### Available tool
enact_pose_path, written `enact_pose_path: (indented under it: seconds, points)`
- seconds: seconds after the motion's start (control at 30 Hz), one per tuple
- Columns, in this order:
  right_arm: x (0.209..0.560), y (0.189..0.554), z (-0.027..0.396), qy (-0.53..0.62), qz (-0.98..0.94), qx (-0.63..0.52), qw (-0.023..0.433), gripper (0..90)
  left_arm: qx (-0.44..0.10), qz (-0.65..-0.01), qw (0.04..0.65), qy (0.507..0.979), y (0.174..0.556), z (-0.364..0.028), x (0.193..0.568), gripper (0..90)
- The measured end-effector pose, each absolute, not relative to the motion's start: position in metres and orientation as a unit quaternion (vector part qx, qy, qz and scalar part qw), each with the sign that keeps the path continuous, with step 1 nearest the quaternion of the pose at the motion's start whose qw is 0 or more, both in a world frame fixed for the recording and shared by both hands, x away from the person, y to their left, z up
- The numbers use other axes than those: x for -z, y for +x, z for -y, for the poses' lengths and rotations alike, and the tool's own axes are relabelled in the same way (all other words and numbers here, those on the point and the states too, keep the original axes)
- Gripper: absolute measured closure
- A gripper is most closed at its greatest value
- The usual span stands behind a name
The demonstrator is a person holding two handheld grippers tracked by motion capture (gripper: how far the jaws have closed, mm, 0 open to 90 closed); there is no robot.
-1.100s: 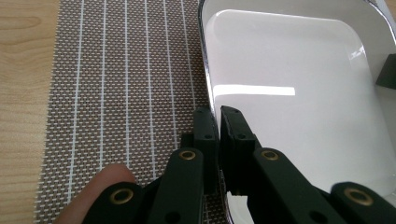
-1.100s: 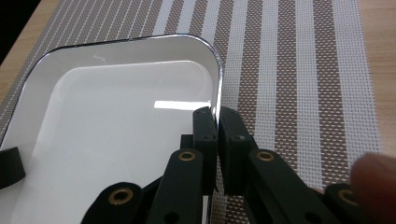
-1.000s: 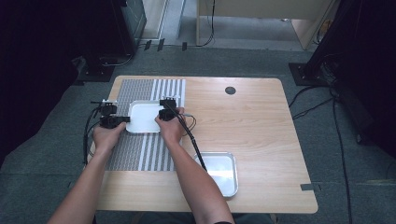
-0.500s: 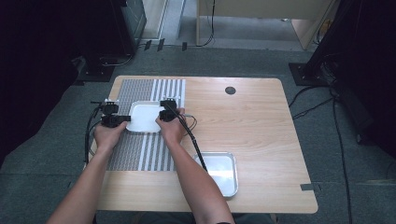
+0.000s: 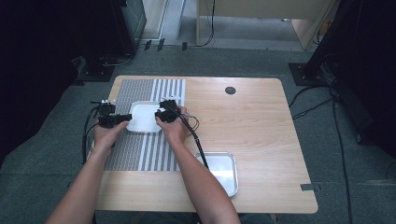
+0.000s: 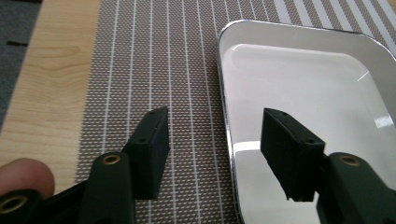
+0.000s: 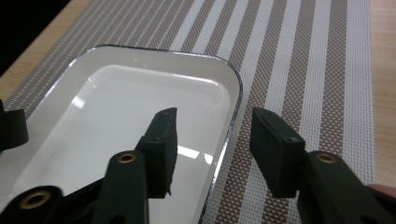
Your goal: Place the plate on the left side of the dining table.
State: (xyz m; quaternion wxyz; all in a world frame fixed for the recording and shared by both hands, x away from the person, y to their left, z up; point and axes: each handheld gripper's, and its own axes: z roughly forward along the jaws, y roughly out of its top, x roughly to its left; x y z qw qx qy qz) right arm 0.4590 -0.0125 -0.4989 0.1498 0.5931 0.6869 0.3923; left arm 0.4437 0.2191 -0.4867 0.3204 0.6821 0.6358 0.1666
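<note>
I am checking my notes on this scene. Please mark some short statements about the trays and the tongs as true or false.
1. The white tray lies on the striped mat. True.
2. The left tongs are clamped on the tray's rim. False: they stand open astride it, having just been opening.
3. The right tongs are open. True, also just opened.
4. The second tray holds food. False: it is empty.
5. Both trays sit on the mat. False: the second rests on bare table.
</note>
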Motion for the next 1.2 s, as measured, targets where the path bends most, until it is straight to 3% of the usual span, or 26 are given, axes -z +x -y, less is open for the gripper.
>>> enact_pose_path:
  seconds: [0.07, 0.27, 0.37, 0.6, 1.2]
  points:
    - [0.497, 0.459, 0.015, 0.586, -0.691, -0.395, 0.151, 54.3, -0.158, -0.632, 0.312, 0.691, 0.441, -0.219, 0.483, 38.9]
    - [0.489, 0.456, 0.024, 0.568, -0.711, -0.395, 0.127, 34.2, -0.148, -0.628, 0.337, 0.685, 0.43, -0.224, 0.476, 28.6]
    - [0.485, 0.454, 0.03, 0.56, -0.712, -0.405, 0.123, 28.4, -0.153, -0.625, 0.337, 0.687, 0.425, -0.224, 0.475, 22.0]
    - [0.479, 0.447, 0.046, 0.571, -0.705, -0.402, 0.128, 28.6, -0.166, -0.618, 0.337, 0.691, 0.41, -0.222, 0.472, 18.2]
    - [0.468, 0.428, 0.071, 0.564, -0.711, -0.392, 0.152, 28.7, -0.164, -0.595, 0.358, 0.701, 0.383, -0.206, 0.474, 18.2]
